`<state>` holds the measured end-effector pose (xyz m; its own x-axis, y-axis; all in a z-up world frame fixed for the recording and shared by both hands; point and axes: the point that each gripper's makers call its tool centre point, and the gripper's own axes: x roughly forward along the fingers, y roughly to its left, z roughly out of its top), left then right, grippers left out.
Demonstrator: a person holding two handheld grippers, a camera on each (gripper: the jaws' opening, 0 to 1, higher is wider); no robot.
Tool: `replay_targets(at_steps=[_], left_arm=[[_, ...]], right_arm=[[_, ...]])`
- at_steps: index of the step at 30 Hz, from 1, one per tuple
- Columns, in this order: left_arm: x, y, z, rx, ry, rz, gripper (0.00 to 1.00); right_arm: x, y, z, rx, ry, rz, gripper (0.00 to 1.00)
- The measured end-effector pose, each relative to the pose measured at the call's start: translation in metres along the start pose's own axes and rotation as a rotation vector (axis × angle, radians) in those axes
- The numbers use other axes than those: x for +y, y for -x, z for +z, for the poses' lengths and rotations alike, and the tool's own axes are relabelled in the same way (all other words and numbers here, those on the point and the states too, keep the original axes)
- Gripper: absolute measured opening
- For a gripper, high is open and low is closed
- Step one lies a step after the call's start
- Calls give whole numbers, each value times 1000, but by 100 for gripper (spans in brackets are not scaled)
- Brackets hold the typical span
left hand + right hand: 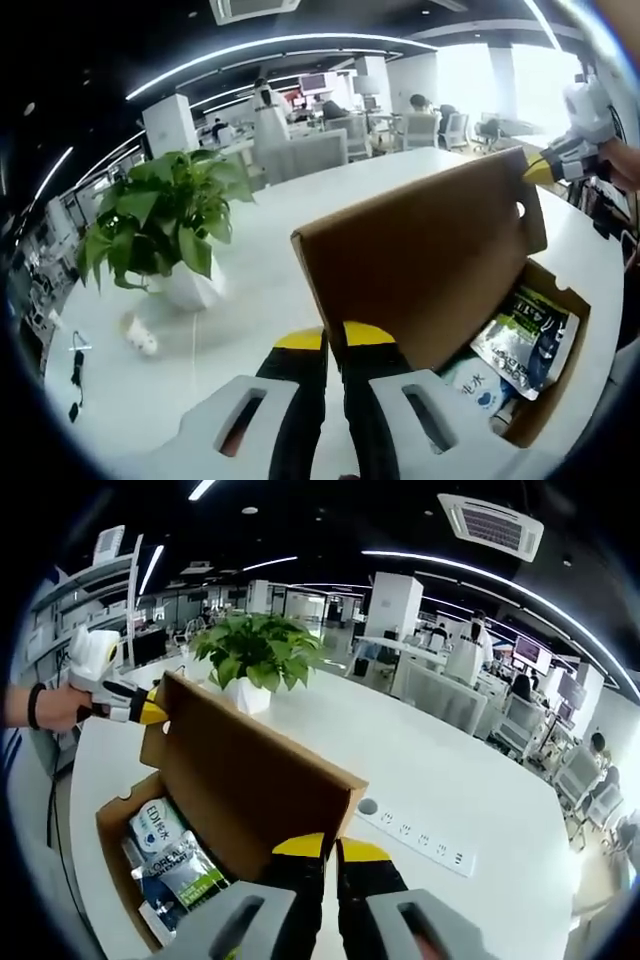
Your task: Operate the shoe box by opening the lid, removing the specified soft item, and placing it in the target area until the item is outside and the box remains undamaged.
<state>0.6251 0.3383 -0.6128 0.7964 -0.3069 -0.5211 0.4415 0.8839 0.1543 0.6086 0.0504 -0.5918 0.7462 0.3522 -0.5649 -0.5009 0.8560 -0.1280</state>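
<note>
In the left gripper view, the left gripper (333,340) is pinched on one corner of the raised cardboard lid (420,255) of the shoe box (556,375) on the white table (250,300); glossy soft packets (525,340) lie inside. In the right gripper view, the right gripper (329,850) clamps the lid's other corner. The packets look light, limp and slippery; pinching a sealed edge seems best.
</note>
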Motion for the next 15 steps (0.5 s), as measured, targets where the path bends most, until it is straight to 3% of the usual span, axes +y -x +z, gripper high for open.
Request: replay_targets(at_steps=[15], left_arm=[[6, -19, -4, 36, 58, 12, 2]], right_arm=[[-7, -21, -1, 42, -25, -3, 0]])
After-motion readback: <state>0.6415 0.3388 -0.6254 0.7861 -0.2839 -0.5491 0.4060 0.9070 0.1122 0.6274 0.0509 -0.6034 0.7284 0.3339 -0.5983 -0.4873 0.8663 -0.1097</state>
